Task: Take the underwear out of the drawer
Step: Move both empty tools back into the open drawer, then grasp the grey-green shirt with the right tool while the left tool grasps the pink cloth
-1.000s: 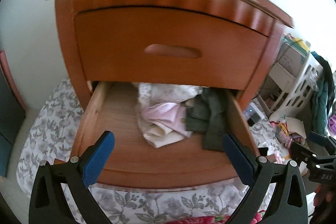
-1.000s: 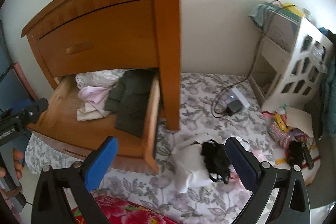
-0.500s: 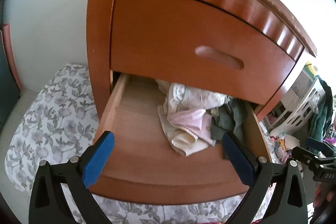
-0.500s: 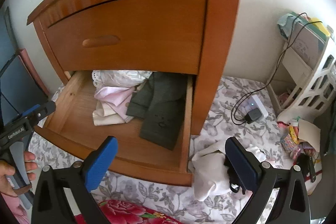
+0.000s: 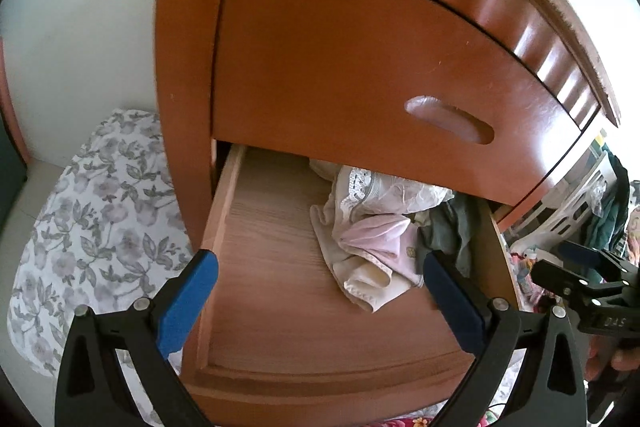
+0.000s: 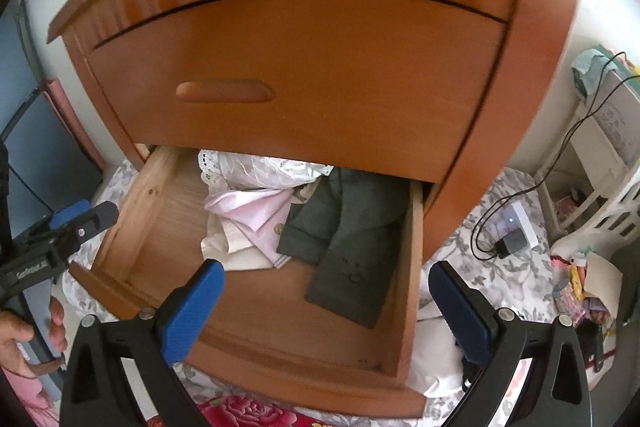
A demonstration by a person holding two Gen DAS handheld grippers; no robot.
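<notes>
While the underwear is lying in a pale pink and white heap at the back of the open drawer, a dark garment is touching it at 3 o'clock. The drawer is sticking out beneath the nightstand's closed upper front. The left gripper and right gripper are each hovering over the drawer, fingers spread wide and gripping nothing. A floral sheet is showing at 9 o'clock of the nightstand.
</notes>
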